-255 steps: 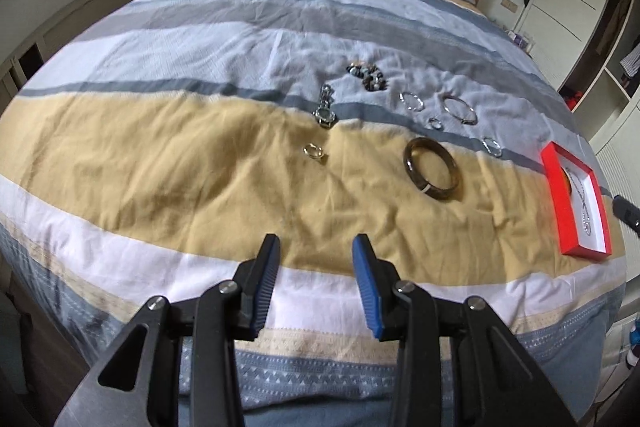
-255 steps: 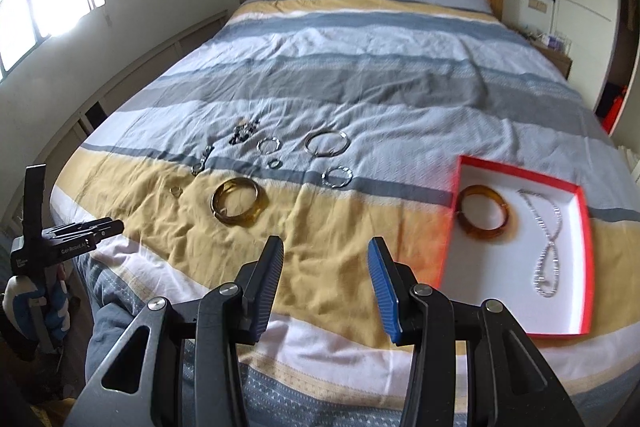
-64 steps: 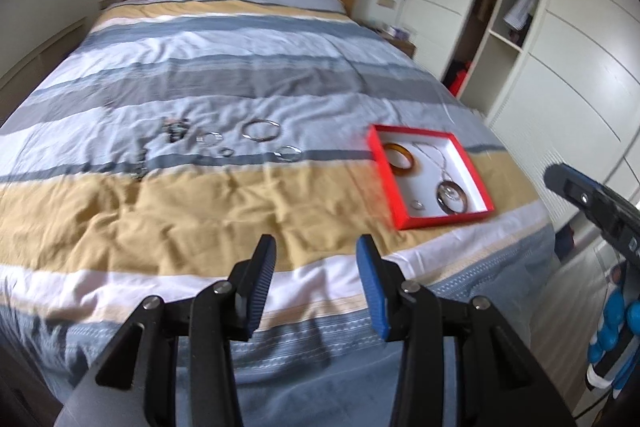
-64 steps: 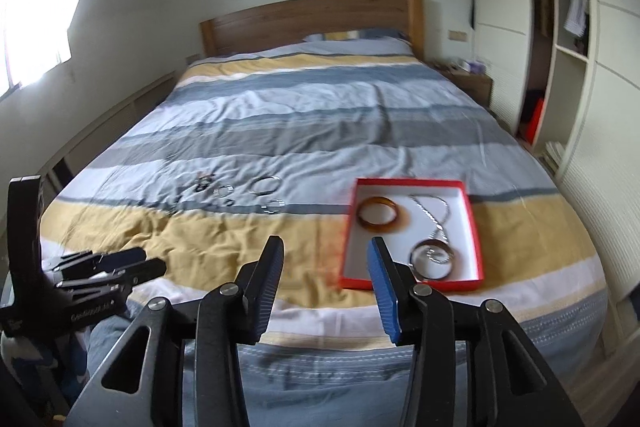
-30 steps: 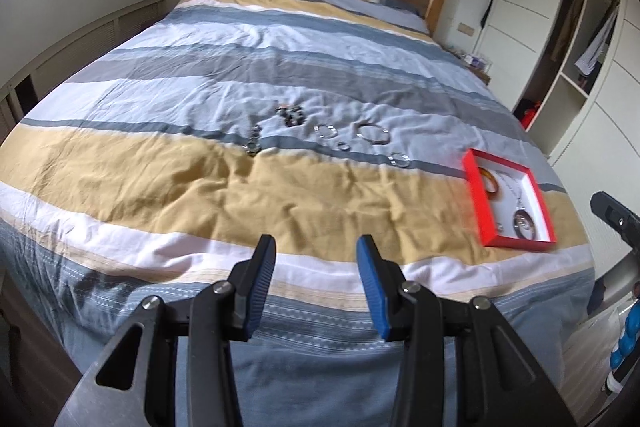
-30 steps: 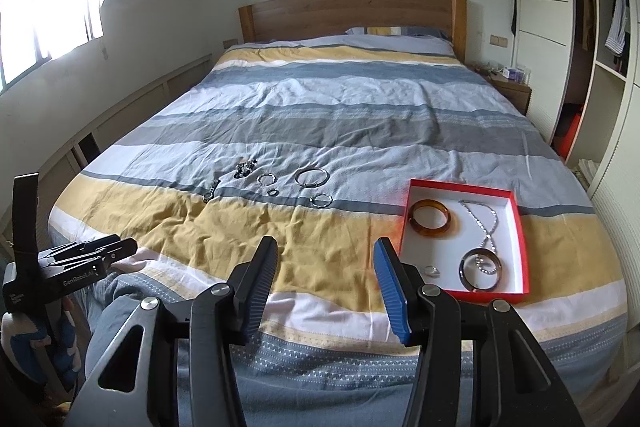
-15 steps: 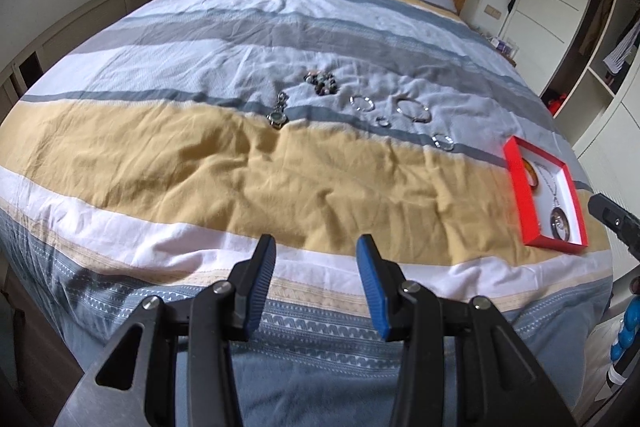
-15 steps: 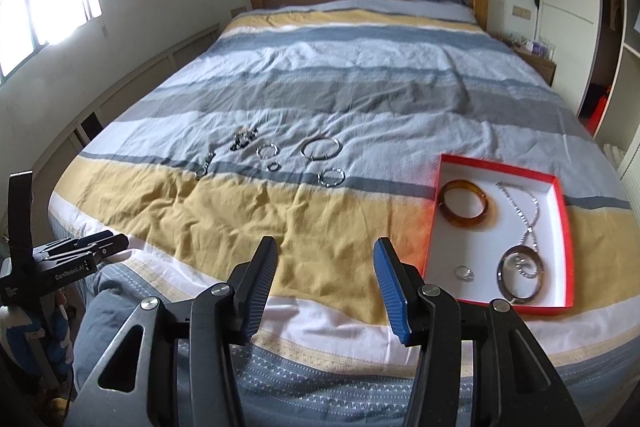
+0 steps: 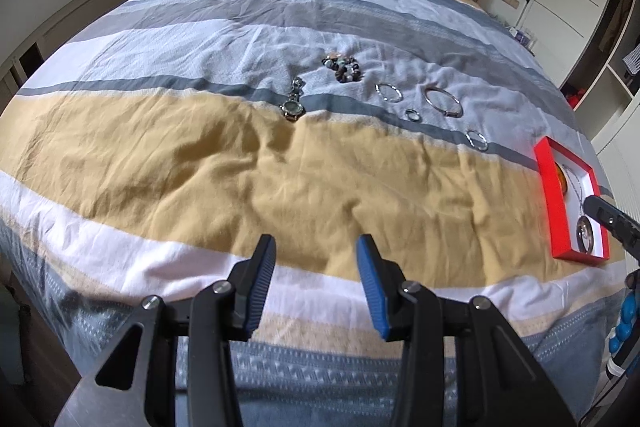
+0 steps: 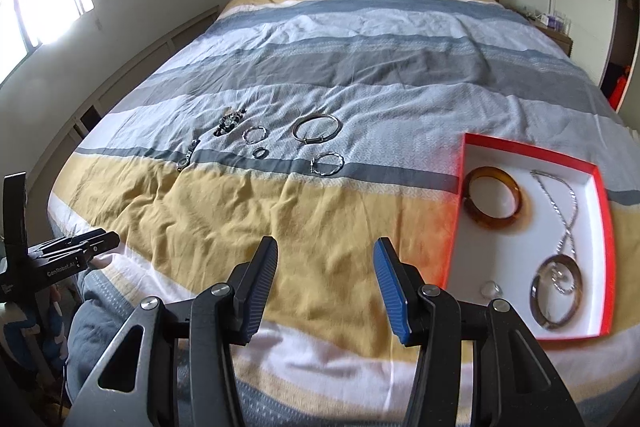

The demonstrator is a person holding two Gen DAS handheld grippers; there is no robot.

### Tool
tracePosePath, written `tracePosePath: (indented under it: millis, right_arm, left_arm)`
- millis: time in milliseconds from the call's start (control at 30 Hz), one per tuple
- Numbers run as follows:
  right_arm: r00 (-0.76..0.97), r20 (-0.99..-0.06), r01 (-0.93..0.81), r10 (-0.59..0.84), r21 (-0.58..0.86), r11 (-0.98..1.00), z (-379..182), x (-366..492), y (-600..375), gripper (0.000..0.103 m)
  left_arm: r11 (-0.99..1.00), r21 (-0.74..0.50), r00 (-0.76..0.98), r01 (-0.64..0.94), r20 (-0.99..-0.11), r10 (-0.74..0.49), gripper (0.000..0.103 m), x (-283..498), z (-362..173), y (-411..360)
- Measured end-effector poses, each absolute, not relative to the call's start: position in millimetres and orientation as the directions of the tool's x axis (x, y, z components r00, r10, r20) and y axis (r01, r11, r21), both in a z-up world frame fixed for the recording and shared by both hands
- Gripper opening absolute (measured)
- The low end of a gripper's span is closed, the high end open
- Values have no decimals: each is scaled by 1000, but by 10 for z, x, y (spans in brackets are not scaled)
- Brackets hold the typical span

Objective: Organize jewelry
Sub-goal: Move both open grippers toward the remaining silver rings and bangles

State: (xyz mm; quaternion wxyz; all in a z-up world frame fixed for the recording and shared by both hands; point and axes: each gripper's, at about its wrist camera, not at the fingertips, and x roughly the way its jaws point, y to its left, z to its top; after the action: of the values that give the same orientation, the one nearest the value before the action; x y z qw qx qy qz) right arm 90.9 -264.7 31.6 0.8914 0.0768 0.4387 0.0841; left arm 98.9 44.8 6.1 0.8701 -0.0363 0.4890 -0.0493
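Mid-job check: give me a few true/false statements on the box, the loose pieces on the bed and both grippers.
1. The red box holds an amber bangle. True.
2. The left gripper is shut on a ring. False: it is open and empty.
3. The watch lies on the bed, outside the box. True.
4. The necklace lies loose on the bed. False: it is in the box.
5. The right gripper is open. True.
6. The box has a lid on. False: it is open-topped.
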Motion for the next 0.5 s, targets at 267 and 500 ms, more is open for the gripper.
tracePosePath:
  millis: [267, 500]
  right_arm:
    - [568, -785, -99, 248, 234, 967, 66, 1314, -2612, 49]
    - [545, -798, -105, 259, 241, 965, -142, 1636, -2600, 49]
  left_arm:
    - [994, -102, 514, 32, -852, -104, 40, 1370, -29, 464]
    - [992, -120, 510, 28, -852, -118, 40, 1676, -121, 453]
